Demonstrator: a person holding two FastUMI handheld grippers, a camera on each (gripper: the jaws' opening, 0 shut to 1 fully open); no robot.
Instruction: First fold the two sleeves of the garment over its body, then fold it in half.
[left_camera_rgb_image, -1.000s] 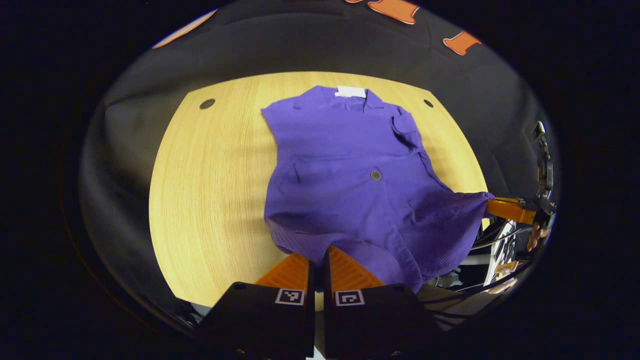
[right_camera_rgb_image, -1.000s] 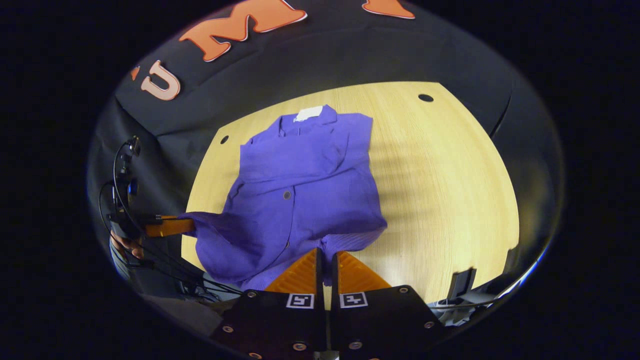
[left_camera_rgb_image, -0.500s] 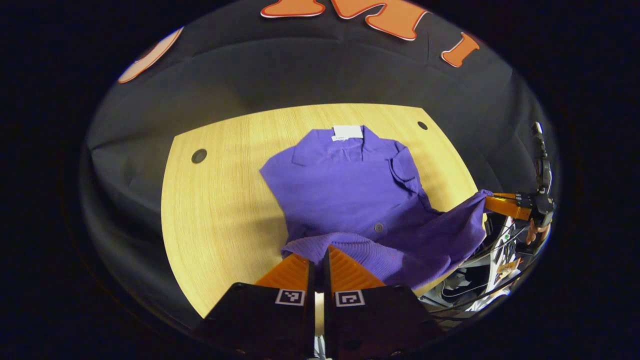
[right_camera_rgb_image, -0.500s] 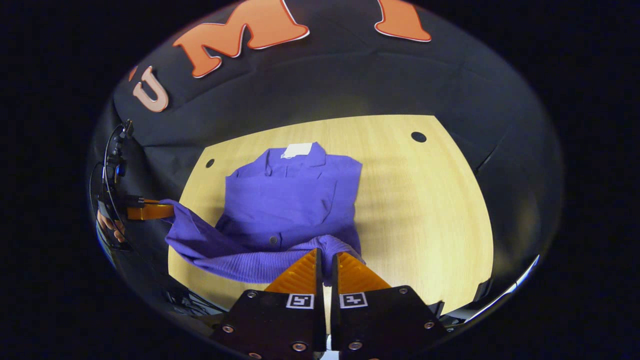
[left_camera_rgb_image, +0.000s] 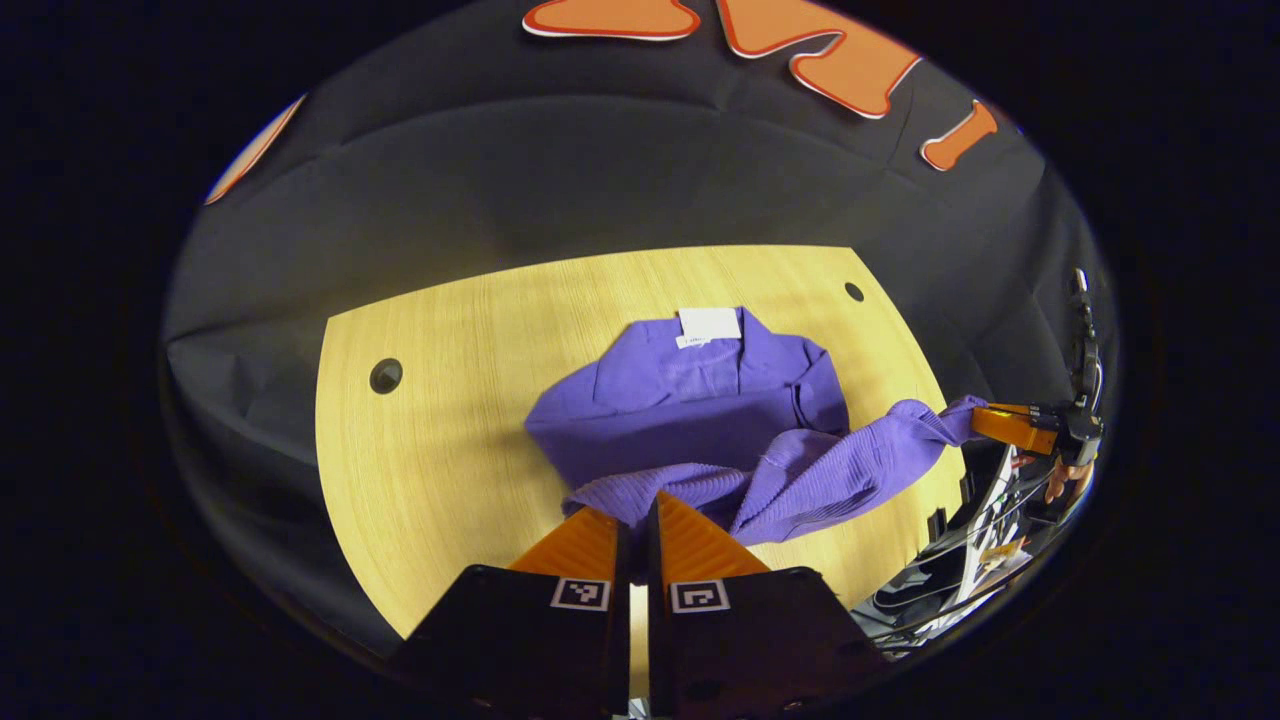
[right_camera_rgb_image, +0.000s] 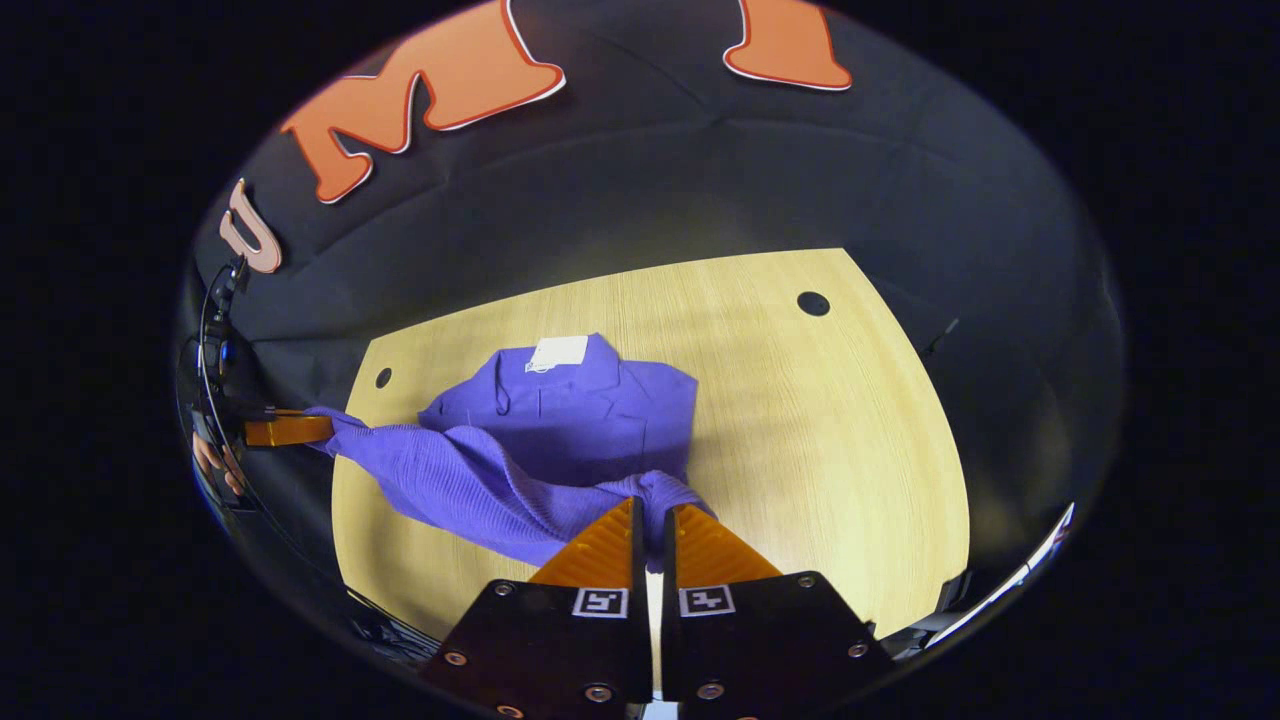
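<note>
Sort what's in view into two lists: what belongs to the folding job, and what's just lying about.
Part of the job:
- purple garment, hem lifted off the table
- left hand-held gripper, shut on the hem
- right hand-held gripper, shut on the hem

Just there:
- wooden table
- cables past the table's edge

Right gripper (right_camera_rgb_image: 654, 512), near centre: fingers closed together, pinching the ribbed hem of the purple garment (right_camera_rgb_image: 560, 420). Hem lifted off the wooden table (right_camera_rgb_image: 820, 440), stretched left to the left gripper (right_camera_rgb_image: 300, 430), also clamped on it, a hand (right_camera_rgb_image: 212, 462) behind. Collar end lies flat, far side; white label (right_camera_rgb_image: 557, 352) up. Dark holes (right_camera_rgb_image: 812, 302) in the tabletop.
</note>
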